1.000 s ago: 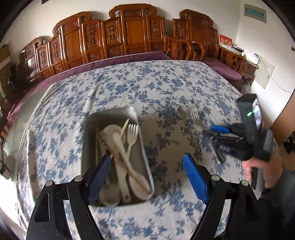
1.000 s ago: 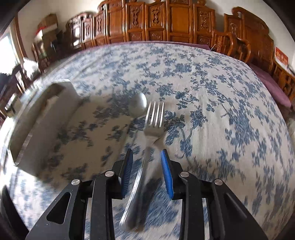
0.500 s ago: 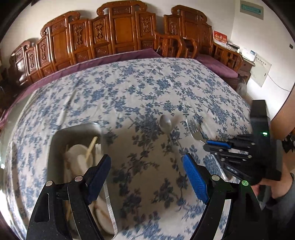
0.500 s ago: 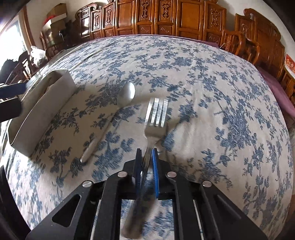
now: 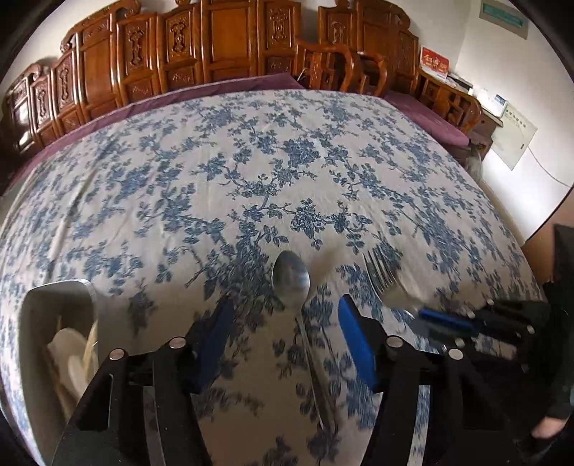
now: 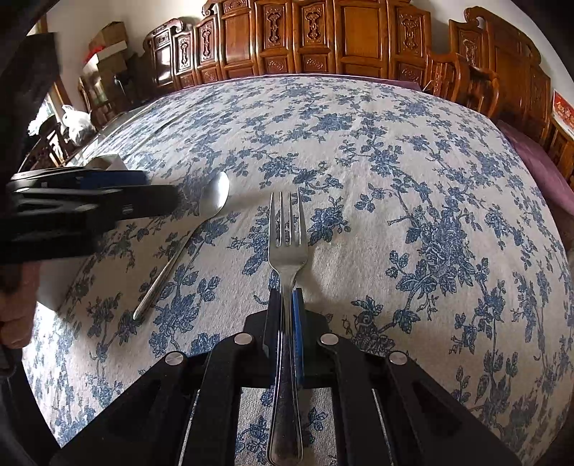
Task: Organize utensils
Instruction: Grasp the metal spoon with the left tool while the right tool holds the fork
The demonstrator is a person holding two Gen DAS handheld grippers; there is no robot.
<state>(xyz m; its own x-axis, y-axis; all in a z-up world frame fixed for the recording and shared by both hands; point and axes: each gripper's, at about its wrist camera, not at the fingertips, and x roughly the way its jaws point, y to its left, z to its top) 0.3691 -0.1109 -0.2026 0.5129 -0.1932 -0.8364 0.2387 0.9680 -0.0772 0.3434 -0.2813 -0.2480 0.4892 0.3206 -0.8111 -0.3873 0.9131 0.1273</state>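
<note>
Floral tablecloth (image 6: 412,179), R gripper (image 6: 287,304) clamping fork (image 6: 287,233), L gripper (image 5: 287,322) fingers spread over spoon (image 5: 290,279)

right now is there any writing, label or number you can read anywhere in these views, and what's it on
No text can be read in either view.
Red card on the sideboard: gold characters, too blurred to read.
Green sign high on the wall: lettering too small.
White wall panel: a printed line, illegible.
Red item at the right edge: gold marks, unreadable.
Fork, spoon and metal tray: no marking visible.
</note>
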